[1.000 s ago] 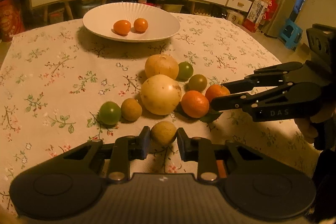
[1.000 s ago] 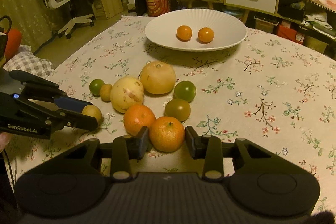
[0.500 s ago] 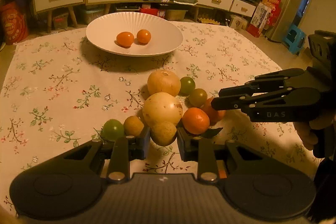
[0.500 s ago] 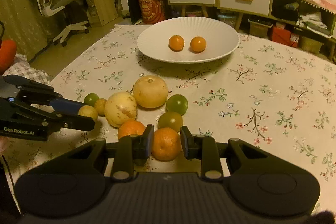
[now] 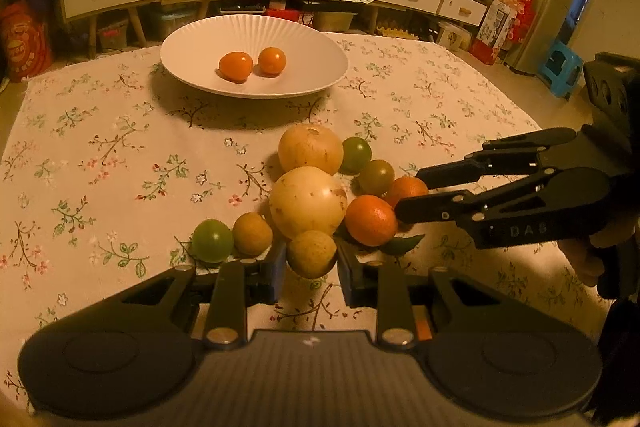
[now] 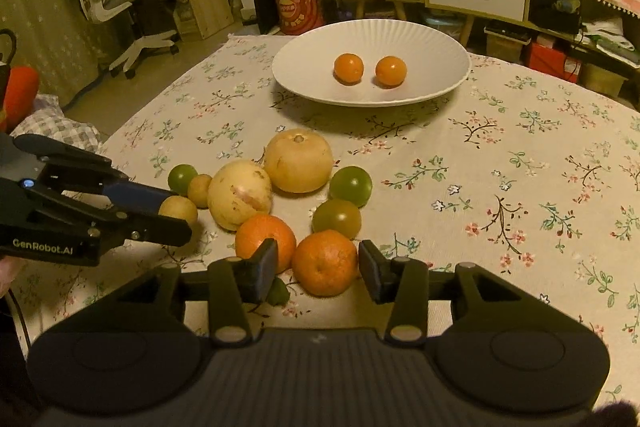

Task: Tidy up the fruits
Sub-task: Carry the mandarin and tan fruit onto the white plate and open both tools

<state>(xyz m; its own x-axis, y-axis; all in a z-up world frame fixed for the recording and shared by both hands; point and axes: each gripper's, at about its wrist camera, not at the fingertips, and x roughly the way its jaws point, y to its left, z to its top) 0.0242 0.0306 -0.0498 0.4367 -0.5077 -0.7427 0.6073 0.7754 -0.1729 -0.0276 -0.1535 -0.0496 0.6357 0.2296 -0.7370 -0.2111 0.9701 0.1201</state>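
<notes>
My left gripper [image 5: 311, 269] is clenched on a small yellow-brown fruit [image 5: 312, 253], lifted at the near side of the fruit cluster. My right gripper [image 6: 318, 267] has just been opening; an orange [image 6: 325, 263] sits between its pads, which stand clear of it. Two small oranges [image 6: 370, 69] lie in the white plate [image 6: 420, 39] towards the table's far edge.
</notes>
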